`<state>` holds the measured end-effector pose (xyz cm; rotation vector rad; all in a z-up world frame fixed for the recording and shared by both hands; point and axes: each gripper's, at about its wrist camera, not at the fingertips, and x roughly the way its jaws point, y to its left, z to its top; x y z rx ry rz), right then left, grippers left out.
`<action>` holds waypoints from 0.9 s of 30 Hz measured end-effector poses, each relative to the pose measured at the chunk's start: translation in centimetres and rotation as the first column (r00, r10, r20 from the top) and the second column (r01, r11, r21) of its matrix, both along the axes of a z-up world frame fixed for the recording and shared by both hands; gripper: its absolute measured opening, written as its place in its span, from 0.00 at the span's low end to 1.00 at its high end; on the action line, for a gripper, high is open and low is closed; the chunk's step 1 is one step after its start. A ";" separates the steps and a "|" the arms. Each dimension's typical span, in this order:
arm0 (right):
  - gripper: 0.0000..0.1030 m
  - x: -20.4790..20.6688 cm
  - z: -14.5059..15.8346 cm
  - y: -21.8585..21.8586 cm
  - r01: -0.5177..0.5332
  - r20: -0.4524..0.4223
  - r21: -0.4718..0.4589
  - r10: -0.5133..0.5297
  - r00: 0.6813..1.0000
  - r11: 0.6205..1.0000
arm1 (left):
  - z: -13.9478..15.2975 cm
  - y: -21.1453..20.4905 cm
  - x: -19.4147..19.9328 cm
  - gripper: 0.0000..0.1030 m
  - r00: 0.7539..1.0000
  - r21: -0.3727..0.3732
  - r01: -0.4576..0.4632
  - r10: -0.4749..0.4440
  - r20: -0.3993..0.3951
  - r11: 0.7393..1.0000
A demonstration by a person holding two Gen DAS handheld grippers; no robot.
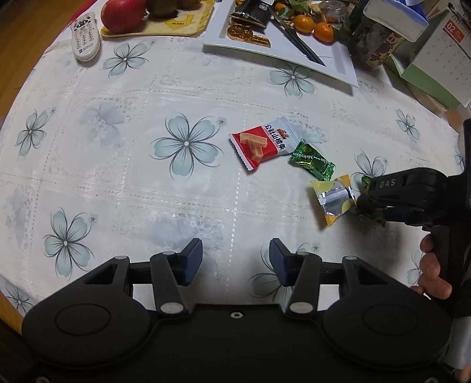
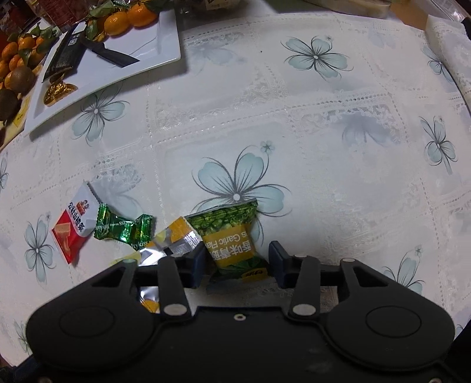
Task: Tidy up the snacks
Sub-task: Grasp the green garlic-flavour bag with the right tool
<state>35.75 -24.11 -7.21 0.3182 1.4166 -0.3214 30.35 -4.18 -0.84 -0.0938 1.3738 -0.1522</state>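
Note:
Several snack packets lie close together on the flowered tablecloth: a red and white packet (image 1: pixel 259 144) (image 2: pixel 73 227), a green candy (image 1: pixel 312 160) (image 2: pixel 123 228) and a yellow and silver packet (image 1: pixel 335 200) (image 2: pixel 173 241). A green and yellow pea packet (image 2: pixel 229 232) (image 1: pixel 366 180) sits between the blue pads of my right gripper (image 2: pixel 237 259) (image 1: pixel 363 203), which points down at the cloth and pinches its lower half. My left gripper (image 1: pixel 235 262) hovers open over bare cloth to the left of the packets, with nothing between its fingers.
A white tray (image 1: pixel 338 66) (image 2: pixel 164 44) at the back holds gold coins, a knife, a dark packet and tangerines. A remote (image 1: pixel 85 36) and an apple (image 1: pixel 123 14) lie at the back left, a calendar (image 1: pixel 450 50) at the back right. A person's hand (image 1: pixel 432 271) grips the right tool.

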 end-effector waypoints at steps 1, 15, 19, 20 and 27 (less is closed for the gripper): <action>0.30 -0.1 0.0 -0.1 -0.007 -0.005 -0.004 0.007 1.000 1.000 | -0.1 0.1 0.1 0.55 1.000 -0.002 -0.005 0.005 -0.001 1.000; 0.28 -4.3 0.1 -5.4 0.107 -0.141 0.142 -0.087 0.986 0.984 | -0.6 -1.0 0.9 0.54 0.999 -0.061 -0.023 0.025 0.028 0.998; 0.28 -5.4 0.5 -6.7 0.137 -0.151 0.162 -0.112 0.982 0.977 | -0.1 -1.5 1.6 0.54 0.996 -0.067 -0.035 0.041 0.084 0.997; 0.28 -5.6 0.6 -6.9 0.140 -0.155 0.162 -0.115 0.981 0.977 | 0.0 -1.6 1.9 0.54 0.994 -0.065 -0.039 0.045 0.102 0.997; 0.28 -6.7 1.0 -6.6 0.133 -0.204 0.199 -0.092 0.975 0.971 | -1.3 -1.2 3.8 0.54 0.991 -0.037 -0.075 0.078 0.108 0.997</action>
